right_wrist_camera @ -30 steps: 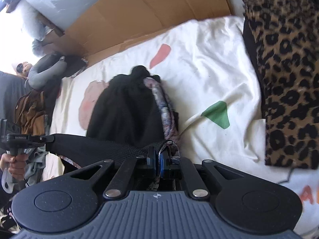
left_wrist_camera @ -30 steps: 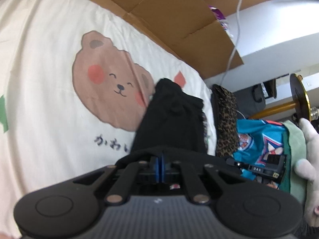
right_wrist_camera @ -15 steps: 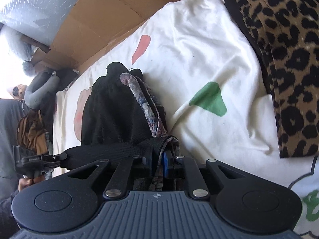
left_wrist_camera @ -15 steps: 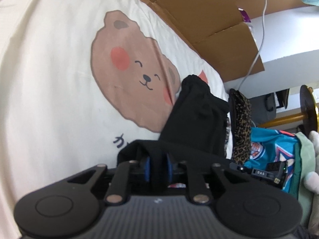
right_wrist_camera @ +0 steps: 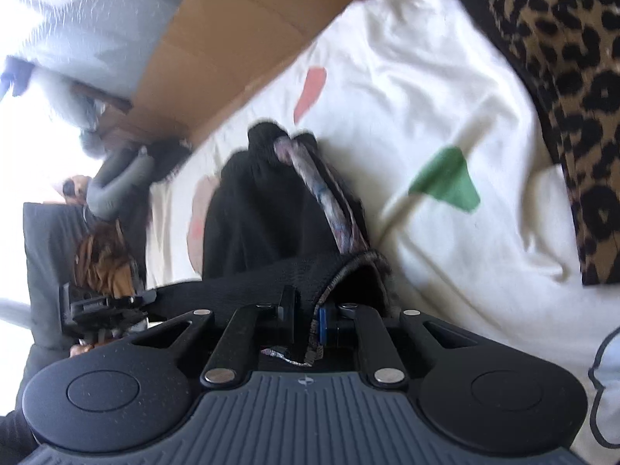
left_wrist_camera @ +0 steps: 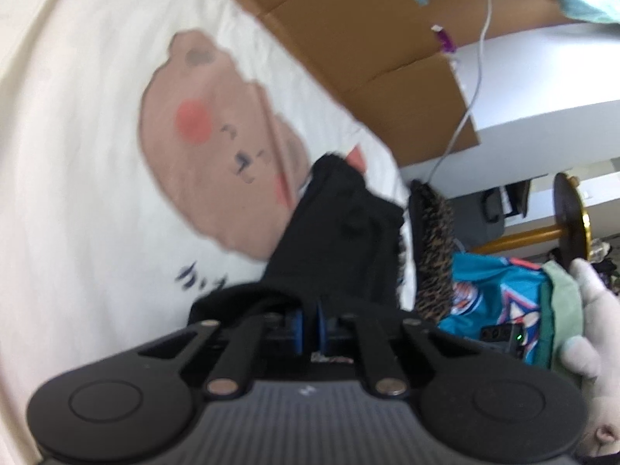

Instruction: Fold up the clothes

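Closest to me in the left wrist view, my left gripper [left_wrist_camera: 309,328] has its blue-padded fingers [left_wrist_camera: 297,327] drawn together on an edge of the black garment [left_wrist_camera: 341,240]; the cloth runs up between them. In the right wrist view, my right gripper [right_wrist_camera: 308,319] is likewise clamped on the same garment [right_wrist_camera: 263,213], its hem bunched between the fingers, and a strip of patterned lining [right_wrist_camera: 329,209] shows along the folded edge. The stretch of black fabric between the two grips hangs taut, and I can see the left gripper [right_wrist_camera: 104,306] off to the left, pinching the far end.

Beyond the fingers, the rest of the garment lies heaped on the white bedsheet [left_wrist_camera: 77,193], overlapping the printed brown bear face [left_wrist_camera: 217,147]. A green patch [right_wrist_camera: 445,186] and a pink patch [right_wrist_camera: 310,89] are printed on the sheet [right_wrist_camera: 426,97] near it. Just beside the sheet sits a leopard-print cloth [right_wrist_camera: 562,77]. Farther back, flattened cardboard [left_wrist_camera: 368,46] lines the bed's edge, with a white cable [left_wrist_camera: 480,69] hanging across it.
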